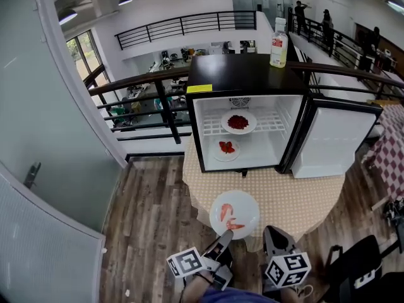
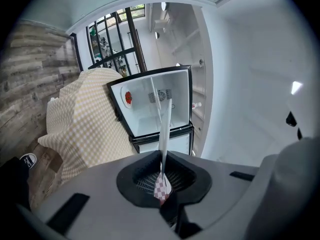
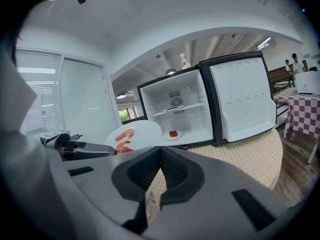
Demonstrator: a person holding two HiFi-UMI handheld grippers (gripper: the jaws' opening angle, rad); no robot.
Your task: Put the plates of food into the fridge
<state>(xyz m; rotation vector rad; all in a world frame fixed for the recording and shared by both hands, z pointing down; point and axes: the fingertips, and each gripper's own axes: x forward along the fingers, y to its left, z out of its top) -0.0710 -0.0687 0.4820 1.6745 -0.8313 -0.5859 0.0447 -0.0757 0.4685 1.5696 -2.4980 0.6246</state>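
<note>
A white plate of pink-red food hovers over the near edge of the cloth-covered table, level, in front of the open black fridge. My left gripper is shut on the plate's near rim; in the left gripper view the plate runs edge-on out of the closed jaws. My right gripper hangs just right of it, shut and empty; from its view the plate sits to its left. Inside the fridge, one plate of red food rests on the wire shelf and another on the floor.
The fridge door stands swung open to the right. A bottle stands on the fridge top. A black railing runs behind the table, a red checked table is at the right, and a black chair at the lower right.
</note>
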